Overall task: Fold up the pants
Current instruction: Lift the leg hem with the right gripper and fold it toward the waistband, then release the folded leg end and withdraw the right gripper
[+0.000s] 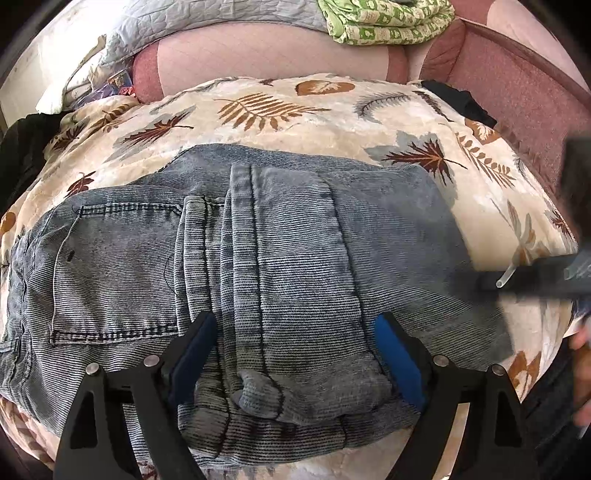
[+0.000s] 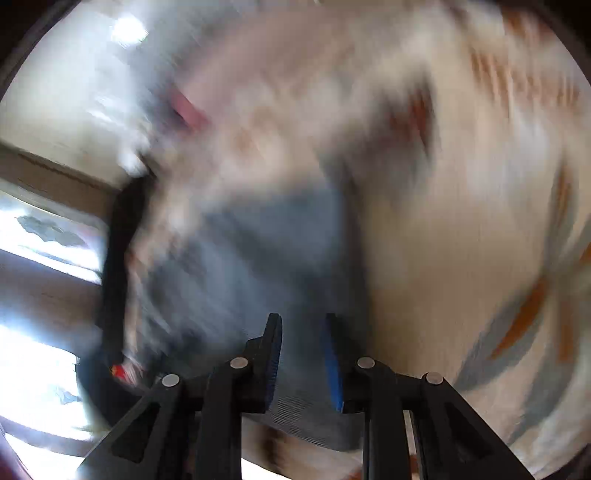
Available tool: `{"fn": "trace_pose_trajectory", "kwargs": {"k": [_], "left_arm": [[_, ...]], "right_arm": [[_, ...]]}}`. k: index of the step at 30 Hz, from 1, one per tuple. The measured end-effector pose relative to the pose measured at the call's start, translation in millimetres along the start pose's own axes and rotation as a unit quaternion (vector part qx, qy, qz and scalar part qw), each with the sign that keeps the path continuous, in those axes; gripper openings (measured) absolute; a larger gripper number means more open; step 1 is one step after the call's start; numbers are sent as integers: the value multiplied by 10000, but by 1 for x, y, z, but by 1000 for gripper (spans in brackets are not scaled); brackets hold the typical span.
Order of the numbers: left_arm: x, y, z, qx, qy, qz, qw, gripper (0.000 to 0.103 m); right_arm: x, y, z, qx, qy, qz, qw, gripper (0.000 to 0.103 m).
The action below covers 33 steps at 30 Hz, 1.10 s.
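1. Left wrist view: I see my left gripper [image 1: 295, 332] spread wide, its blue pads [image 1: 397, 350] straddling the near part of the pants [image 1: 258, 258] and holding nothing. The pants lie folded in a grey-blue corduroy bundle on the leaf-print blanket [image 1: 277, 107], a back pocket to the left, stacked leg folds running down the middle between my fingers.
2. Same view: the right gripper [image 1: 498, 282] comes in blurred from the right edge, its tip at the pants' right edge; I cannot tell from here whether it touches. A green patterned cloth [image 1: 384, 22] and a grey quilt [image 1: 207, 22] lie beyond on the pink sofa [image 1: 517, 81], well apart.
3. Right wrist view: heavily blurred. My right gripper [image 2: 301, 354] has its jaws drawn nearly together with a narrow gap; grey-blue pants [image 2: 258, 258] fabric shows between and beyond them, but I cannot tell whether it is pinched. The blanket [image 2: 461, 221] fills the right.
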State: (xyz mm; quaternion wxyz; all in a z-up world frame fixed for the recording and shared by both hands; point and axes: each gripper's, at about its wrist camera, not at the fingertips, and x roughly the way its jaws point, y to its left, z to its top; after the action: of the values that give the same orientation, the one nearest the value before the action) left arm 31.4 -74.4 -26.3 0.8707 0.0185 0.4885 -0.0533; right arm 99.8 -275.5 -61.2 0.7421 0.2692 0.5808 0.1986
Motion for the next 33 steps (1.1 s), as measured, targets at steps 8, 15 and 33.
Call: {"fn": "trace_pose_trajectory", "kwargs": {"k": [8,15,33], "left_arm": [[-29,19,-7,-325,-238,152,9991,88],[-9,24,-12,-385,-8,232,9990,88],[-9,25,-14,-346,-137,125,9992,89]], "right_arm": [[-29,28,-32,-643,-188,29,9978,24],[-36,29,-38,-738,-255,-153,9968,26],[-20,59,25,-956,-433,-402,9937,55]]}}
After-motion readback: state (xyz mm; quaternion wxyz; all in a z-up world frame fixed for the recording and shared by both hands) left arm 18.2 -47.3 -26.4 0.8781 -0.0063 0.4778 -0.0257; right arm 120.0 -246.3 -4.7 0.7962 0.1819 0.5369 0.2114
